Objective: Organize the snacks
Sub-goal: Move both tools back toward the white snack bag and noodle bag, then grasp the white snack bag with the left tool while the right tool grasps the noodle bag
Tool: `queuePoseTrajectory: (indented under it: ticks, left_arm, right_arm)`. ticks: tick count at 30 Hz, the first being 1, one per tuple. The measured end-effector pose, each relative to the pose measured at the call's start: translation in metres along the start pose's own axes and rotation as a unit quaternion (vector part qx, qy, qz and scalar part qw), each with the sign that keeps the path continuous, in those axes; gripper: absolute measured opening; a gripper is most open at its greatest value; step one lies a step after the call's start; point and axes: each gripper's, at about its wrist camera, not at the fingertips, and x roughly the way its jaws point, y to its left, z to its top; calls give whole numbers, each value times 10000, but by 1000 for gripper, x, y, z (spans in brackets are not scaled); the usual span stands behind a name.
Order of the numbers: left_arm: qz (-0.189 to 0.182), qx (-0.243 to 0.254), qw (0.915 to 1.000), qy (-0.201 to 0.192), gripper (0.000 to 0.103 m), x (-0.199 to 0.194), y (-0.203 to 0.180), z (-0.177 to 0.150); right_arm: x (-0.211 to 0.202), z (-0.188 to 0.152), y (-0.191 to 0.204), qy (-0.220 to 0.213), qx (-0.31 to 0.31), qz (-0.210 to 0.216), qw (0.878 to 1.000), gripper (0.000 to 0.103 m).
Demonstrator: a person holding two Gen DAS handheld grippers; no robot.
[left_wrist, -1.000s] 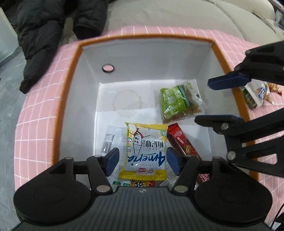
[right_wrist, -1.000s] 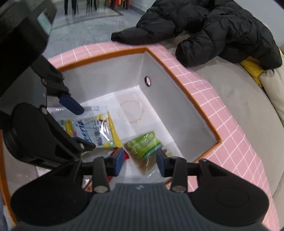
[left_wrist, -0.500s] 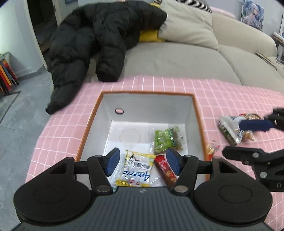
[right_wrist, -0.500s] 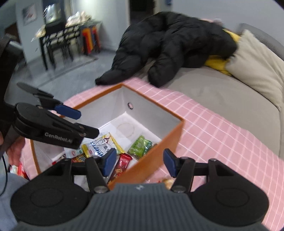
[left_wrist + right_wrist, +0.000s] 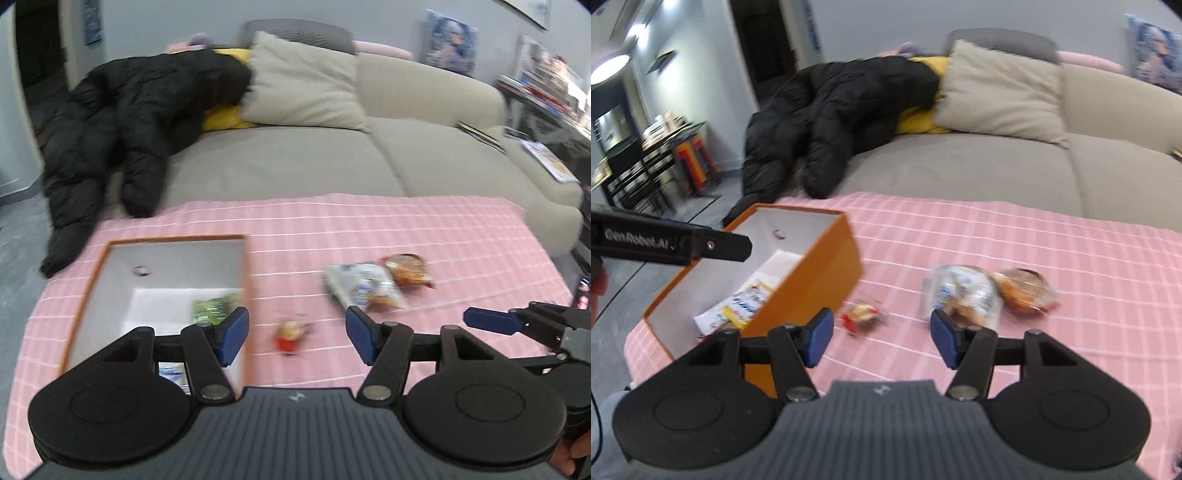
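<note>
Seen from the left wrist, the left tool (image 5: 295,334) hangs released, nothing between its pads, above the pink checked worktop (image 5: 406,229). Just right of the orange box (image 5: 243,280) lies a small red snack (image 5: 291,330); farther right sit a pale snack bag (image 5: 364,290) and a brown bun pack (image 5: 408,269), touching each other. A green packet (image 5: 210,308) lies inside the box.

From the right wrist, the right tool (image 5: 879,338) is likewise empty, its jaws apart. A yellow-and-white packet (image 5: 746,302) rests inside the box.
</note>
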Motion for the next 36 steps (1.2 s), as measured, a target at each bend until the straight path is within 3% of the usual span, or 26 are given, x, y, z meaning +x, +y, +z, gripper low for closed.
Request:
queuePoseTrajectory:
  ticks: [8, 15, 27, 31, 36]
  left_arm:
    - [-370, 386, 9986, -45, 78, 32, -61, -3]
    - [-560, 163, 9982, 105, 79, 82, -79, -6]
    - [-593, -513, 9949, 632, 79, 169, -63, 6]
    - [-612, -774, 9926, 710, 79, 193, -54, 11]
    - [-637, -1037, 9889, 850, 79, 222, -49, 13]
  right_arm:
    - [-21, -26, -46, -223, -47, -571, 9981, 56]
    - [-5, -33, -81, -100, -78, -906, 9958, 56]
    - [72, -20, -108, 174, -728, -1199, 9900, 57]
    - [105, -15, -108, 301, -1205, -1309, 9836, 69]
    - [138, -7, -108, 385, -1673, -1409, 9750, 70]
